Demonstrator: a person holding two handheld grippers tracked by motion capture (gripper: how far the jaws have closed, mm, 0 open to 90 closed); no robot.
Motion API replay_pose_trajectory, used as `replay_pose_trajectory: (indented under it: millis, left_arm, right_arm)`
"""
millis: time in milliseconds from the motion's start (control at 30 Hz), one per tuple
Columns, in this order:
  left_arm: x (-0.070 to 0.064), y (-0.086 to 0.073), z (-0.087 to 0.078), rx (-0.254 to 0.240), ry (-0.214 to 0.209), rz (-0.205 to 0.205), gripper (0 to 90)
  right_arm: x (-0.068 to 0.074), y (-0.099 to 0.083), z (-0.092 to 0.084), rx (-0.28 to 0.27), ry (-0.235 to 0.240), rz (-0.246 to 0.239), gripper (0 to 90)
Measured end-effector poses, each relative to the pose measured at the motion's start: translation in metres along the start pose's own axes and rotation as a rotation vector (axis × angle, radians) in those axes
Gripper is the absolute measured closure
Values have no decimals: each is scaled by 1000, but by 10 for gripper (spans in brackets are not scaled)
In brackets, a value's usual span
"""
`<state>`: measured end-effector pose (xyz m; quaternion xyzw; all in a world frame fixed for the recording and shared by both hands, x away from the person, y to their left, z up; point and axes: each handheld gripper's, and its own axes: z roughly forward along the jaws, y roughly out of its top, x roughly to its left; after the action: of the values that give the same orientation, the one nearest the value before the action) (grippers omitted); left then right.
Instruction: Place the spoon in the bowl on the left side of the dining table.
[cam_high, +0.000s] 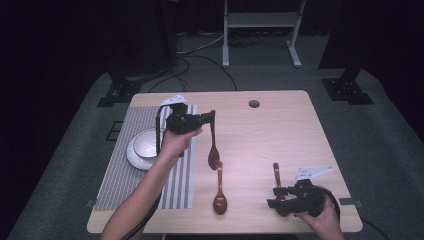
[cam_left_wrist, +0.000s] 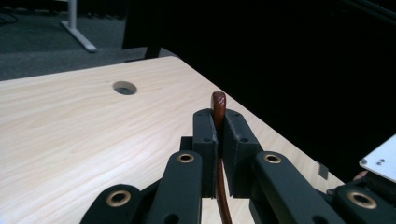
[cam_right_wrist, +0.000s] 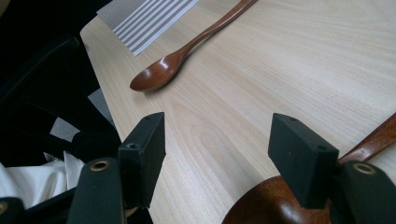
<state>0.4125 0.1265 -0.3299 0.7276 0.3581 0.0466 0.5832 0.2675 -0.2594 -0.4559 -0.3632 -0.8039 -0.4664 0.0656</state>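
The light wooden desk (cam_high: 280, 130) has wide bare room across its middle and right half, up to the round cable hole (cam_high: 254, 104) near the far edge. The left tool (cam_high: 212, 116) is pressed together on the handle end of a dark brown wooden spoon (cam_high: 213, 150), which hangs bowl-down above the desk just right of the grey striped placemat (cam_high: 117, 175); the left hand (cam_high: 175, 142) is raised, forearm reaching in from the bottom edge. A white round bowl (cam_high: 142, 148) sits on the mat. A second brown wooden spoon (cam_high: 220, 192) lies flat nearer the front edge. The right tool (cam_high: 277, 196) rests low at the front right corner, jaws spread over the bowl of a third brown spoon (cam_high: 276, 175) lying there, not gripping it.
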Motion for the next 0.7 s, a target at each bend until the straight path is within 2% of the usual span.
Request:
replay_pose_trajectory:
  millis: [267,533,700]
  left_arm:
    - [11,6,-14,-15,38,-6,844]
    - [24,10,-31,-28,93,-14,844]
    - [31,12,-42,-46,101,-32,844]
  right_arm:
    - [-2,0,2,5,12,11,352]
    - [-2,-1,2,2,16,18,352]
    - [-3,-1,3,5,21,19,352]
